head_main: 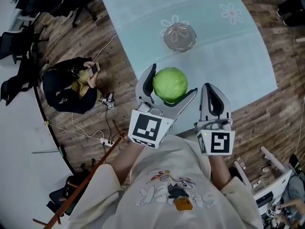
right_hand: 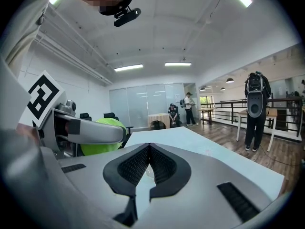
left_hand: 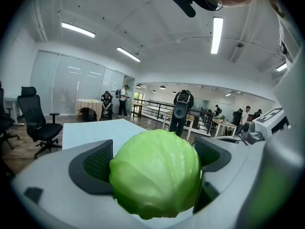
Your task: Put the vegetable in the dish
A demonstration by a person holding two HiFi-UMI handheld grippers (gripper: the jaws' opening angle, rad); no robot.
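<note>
A round green cabbage sits between the jaws of my left gripper, which is shut on it and held up in the air near the table's front edge. In the left gripper view the cabbage fills the gap between both pads. A clear glass dish stands farther off on the pale blue table, apart from the cabbage. My right gripper hovers just right of the left one, its jaws shut with nothing between them. The right gripper view shows the cabbage at the left.
The table's curved edge runs along the left above wooden floor. A person in dark clothes sits on the floor at the left, with cables nearby. Office chairs stand at the far left. People stand far across the room.
</note>
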